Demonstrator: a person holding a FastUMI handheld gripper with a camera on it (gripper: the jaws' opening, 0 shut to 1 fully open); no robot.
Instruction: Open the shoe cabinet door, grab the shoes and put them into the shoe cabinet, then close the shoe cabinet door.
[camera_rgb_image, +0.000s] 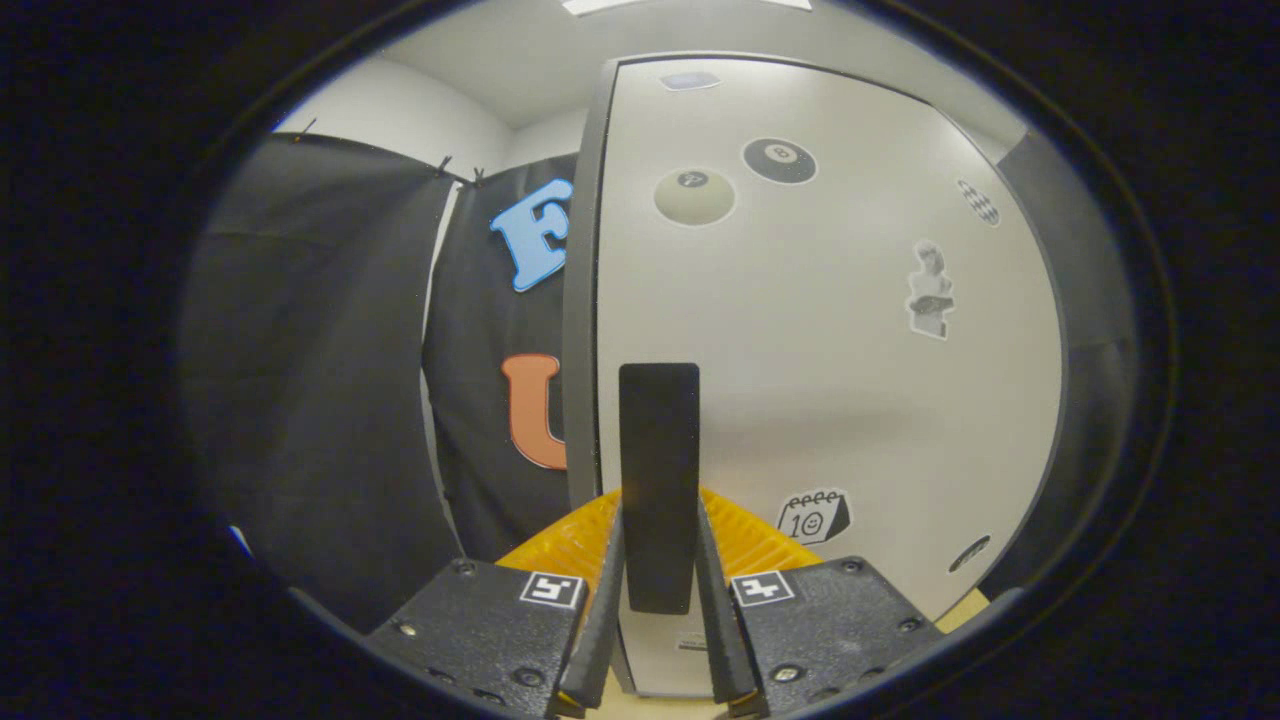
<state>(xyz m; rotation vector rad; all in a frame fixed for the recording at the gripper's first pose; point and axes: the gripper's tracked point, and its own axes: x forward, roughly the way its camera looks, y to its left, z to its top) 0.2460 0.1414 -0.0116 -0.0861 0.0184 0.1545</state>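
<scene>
Gripper (659, 560) is clasping the door handle (658, 470) at twelve o'clock; door-opening appears underway, likely needing an outward pull next.

My gripper (658, 600) jaws flank the handle (658, 487) at the cabinet door's (830, 370) left edge; booth cloth (320, 380) hangs behind, left.

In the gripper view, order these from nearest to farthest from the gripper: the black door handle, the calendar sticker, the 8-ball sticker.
1. Black door handle: between the fingers of the gripper, which close on it.
2. Calendar sticker: low on the cabinet door, just right of the fingers.
3. 8-ball sticker: high on the door, far beyond.
</scene>
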